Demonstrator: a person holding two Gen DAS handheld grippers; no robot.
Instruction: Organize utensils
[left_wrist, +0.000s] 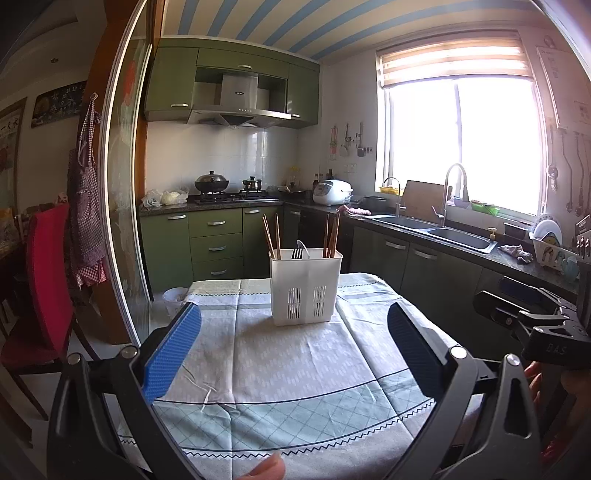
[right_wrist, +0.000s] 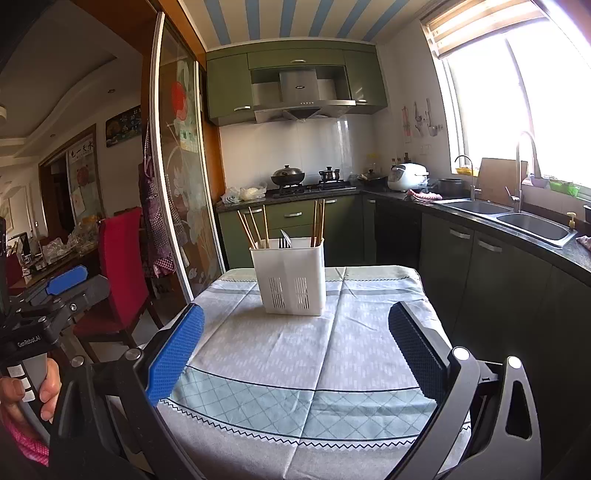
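While both grippers hang above the near end of the table, neither holds anything. Left gripper (left_wrist: 293, 343): fingers wide apart, blue pads (left_wrist: 173, 354) facing in, nothing between them but cloth. Right gripper (right_wrist: 295, 345): same, fingers spread, empty. Each shows at the edge of the other's view, right one (left_wrist: 532, 317) off the table's right side, left one (right_wrist: 55, 295) off its left side.

Ahead of both, well apart from the fingertips, a white caddy (left_wrist: 306, 290) stands upright on the tablecloth (left_wrist: 280, 369), toward the far end of the table. Chopsticks (left_wrist: 271, 236) lean in its left compartment, more chopsticks (left_wrist: 331, 236) in the right one, a fork (left_wrist: 297, 254) and a pale spoon in the middle.

Beyond: green cabinets (left_wrist: 218, 236), stove with pots (left_wrist: 212, 182), rice cooker (left_wrist: 332, 192), sink (left_wrist: 432, 225) under a bright window. Red chair (left_wrist: 44, 280) left of the table.
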